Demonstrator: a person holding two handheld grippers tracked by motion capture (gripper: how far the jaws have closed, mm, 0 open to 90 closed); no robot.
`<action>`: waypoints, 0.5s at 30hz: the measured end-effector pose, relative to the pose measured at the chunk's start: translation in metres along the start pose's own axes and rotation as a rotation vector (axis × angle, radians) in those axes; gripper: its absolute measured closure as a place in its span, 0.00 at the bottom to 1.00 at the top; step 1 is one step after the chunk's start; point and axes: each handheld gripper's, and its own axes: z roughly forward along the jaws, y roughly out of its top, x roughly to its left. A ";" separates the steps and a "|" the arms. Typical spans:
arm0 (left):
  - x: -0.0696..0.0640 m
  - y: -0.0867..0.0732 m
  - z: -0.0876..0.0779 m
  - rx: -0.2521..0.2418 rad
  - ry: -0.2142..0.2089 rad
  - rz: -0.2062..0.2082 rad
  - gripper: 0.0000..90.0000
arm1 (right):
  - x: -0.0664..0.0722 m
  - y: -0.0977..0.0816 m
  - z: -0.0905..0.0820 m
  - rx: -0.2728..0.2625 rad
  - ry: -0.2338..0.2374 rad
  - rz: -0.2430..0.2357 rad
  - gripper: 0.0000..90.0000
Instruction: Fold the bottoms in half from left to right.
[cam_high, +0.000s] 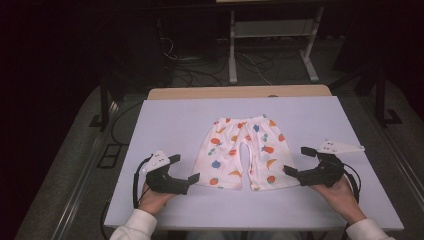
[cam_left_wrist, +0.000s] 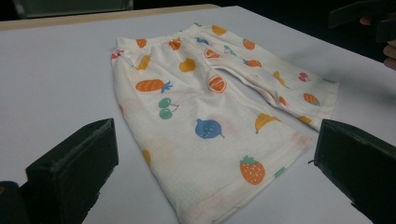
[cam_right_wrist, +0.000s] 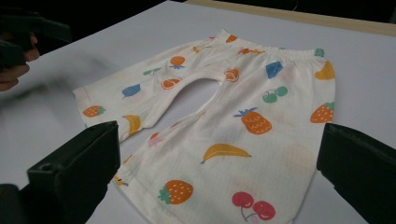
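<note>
The left gripper is held by a hand low over the table, jaws spread wide and empty, just left of the shorts. The shorts are spread flat between both tools, with nothing lying in between. The right gripper is likewise held gaping and empty at the shorts' right hem, angled inward.

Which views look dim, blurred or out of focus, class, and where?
High view: table lit, surroundings dark. Left gripper view: shorts sharp, near jaws soft. Right gripper view: the other hand blurred at upper left, shorts crisp.
</note>
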 end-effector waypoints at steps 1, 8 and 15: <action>0.000 0.000 0.000 0.001 0.002 -0.001 0.00 | 0.000 0.001 0.000 -0.002 0.001 -0.001 0.00; 0.001 0.000 -0.001 -0.002 0.001 -0.004 0.00 | 0.001 0.007 0.006 -0.002 0.009 -0.004 0.00; 0.000 0.000 -0.001 -0.003 0.000 -0.004 0.00 | 0.003 0.017 0.012 0.001 0.015 -0.016 0.00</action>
